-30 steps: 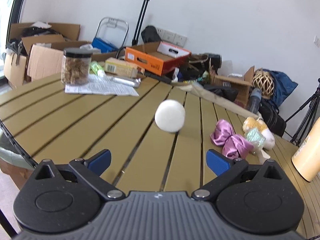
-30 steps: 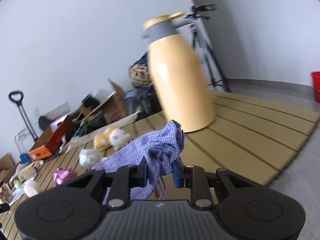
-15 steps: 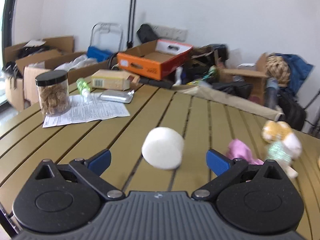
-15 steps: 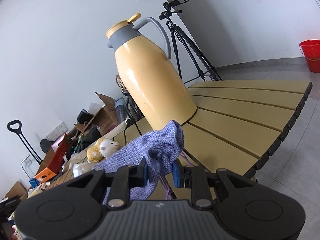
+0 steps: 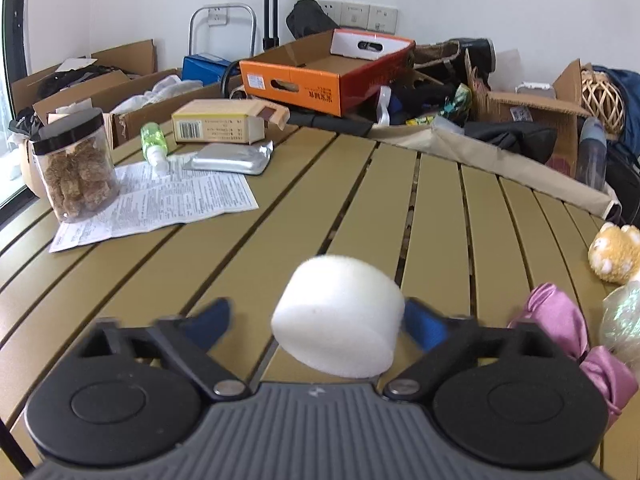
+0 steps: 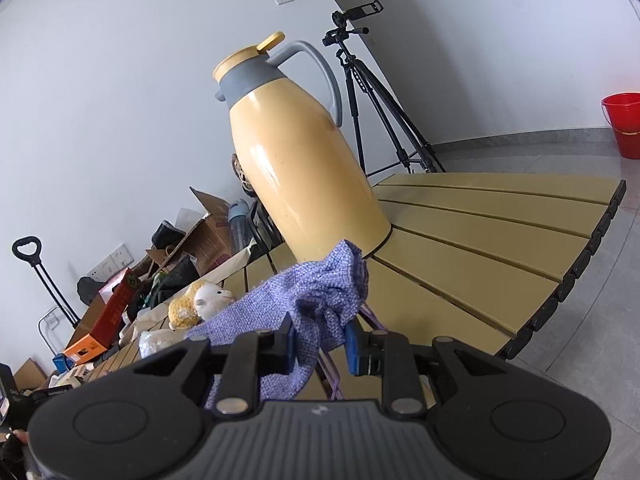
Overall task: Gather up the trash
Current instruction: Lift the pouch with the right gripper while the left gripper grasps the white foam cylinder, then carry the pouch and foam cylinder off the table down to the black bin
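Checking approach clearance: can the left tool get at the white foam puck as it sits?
Probably yes. The white foam puck already lies between the closing fingers of the left tool; nothing blocks it, though contact on both sides isn't clear.

White walls (image 6: 120,80), grey tiled floor (image 6: 560,152), slatted olive table (image 5: 360,208), cardboard clutter (image 5: 120,80) behind.

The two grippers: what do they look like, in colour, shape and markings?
Both look alike. The left gripper and the right gripper each have a ribbed dark grey body with a small pale logo, two round black discs at the sides, black link arms with silver pivot pins, and blue pads on the fingertips. No cable shows.
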Motion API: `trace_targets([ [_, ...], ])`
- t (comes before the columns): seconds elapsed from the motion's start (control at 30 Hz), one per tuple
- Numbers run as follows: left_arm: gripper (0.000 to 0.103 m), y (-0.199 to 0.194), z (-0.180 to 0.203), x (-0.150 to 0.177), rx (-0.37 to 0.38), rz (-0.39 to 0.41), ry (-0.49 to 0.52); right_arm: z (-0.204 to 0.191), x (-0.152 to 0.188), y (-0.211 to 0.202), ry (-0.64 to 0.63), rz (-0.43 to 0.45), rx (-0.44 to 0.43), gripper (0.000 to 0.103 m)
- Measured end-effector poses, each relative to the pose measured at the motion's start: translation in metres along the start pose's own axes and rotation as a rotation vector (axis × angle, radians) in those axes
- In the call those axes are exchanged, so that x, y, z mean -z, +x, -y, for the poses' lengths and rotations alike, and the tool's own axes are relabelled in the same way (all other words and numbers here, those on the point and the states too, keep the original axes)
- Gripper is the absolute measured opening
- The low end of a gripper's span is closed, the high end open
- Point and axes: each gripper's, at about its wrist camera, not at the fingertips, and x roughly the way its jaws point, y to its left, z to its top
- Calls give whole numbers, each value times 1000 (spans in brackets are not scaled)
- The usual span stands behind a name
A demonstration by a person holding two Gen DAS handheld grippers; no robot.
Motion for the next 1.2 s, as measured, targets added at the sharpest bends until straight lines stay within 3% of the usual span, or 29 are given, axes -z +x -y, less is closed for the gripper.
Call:
trace_targets([
  [0.03,57,2,0,1,9,-15,1,-1,0,1,0,-5,-2,23],
  [0.3,56,-19,-8,6,23,30,-28,-7,1,4,-15,-22,-32,23],
  [0.67,56,-97,-14,17,112,110,-24,-12,0,-7,-20,-45,-101,23],
  [1.03,56,-191,-7,64,213,144,73,-26,4,-33,-76,-71,-188,23],
  [1.2,56,-221,-1,93,274,116,88,-33,10,-44,-107,-93,-224,23],
])
